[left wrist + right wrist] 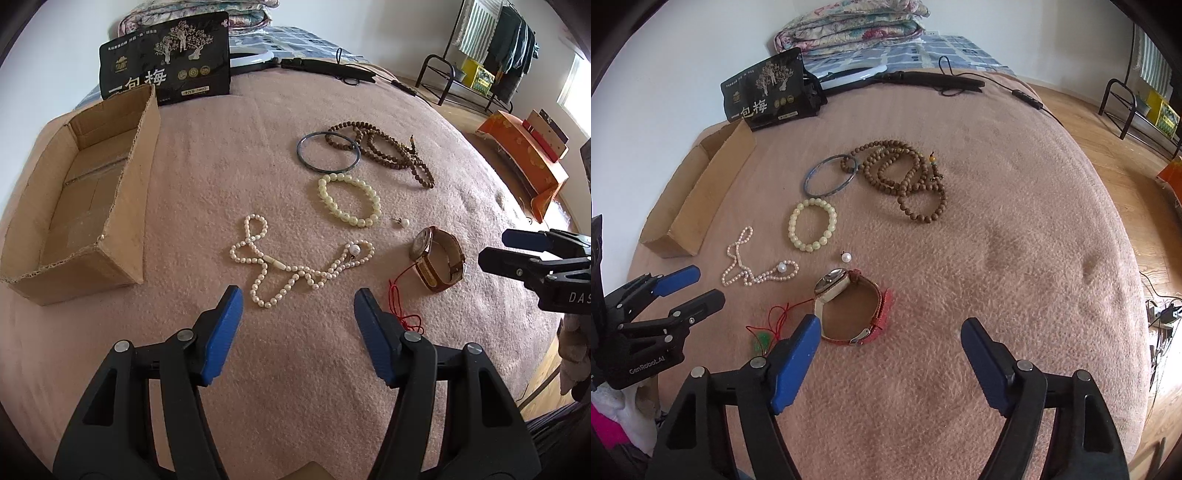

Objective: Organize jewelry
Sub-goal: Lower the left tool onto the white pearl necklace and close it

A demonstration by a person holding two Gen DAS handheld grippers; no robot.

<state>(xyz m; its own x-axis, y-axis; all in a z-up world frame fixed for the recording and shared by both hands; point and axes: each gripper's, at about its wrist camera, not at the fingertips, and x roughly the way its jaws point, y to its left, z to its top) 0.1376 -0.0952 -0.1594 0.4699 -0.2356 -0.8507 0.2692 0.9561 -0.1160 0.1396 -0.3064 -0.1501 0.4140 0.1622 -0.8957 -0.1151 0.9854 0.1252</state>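
Pink blanket (295, 369): white pearl necklace (295, 271) lies in loose curves

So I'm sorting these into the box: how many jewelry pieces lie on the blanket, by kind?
Bead strands: 2 (pearl necklace, brown beads)
Bracelets: 2 (cream bracelet, dark bangle)
Watch: 1
Loose pearl: 1
Red-cord pendant: 1
Total: 7

Pink blanket (295, 369) covering the bed. Far left, a black snack pouch (166, 59) stands upright; behind it, folded floral quilts (849, 26). Far centre, a black cabled device (931, 79). Far right, a clothes rack (491, 44) and orange box (524, 155) on the wooden floor (1089, 122).
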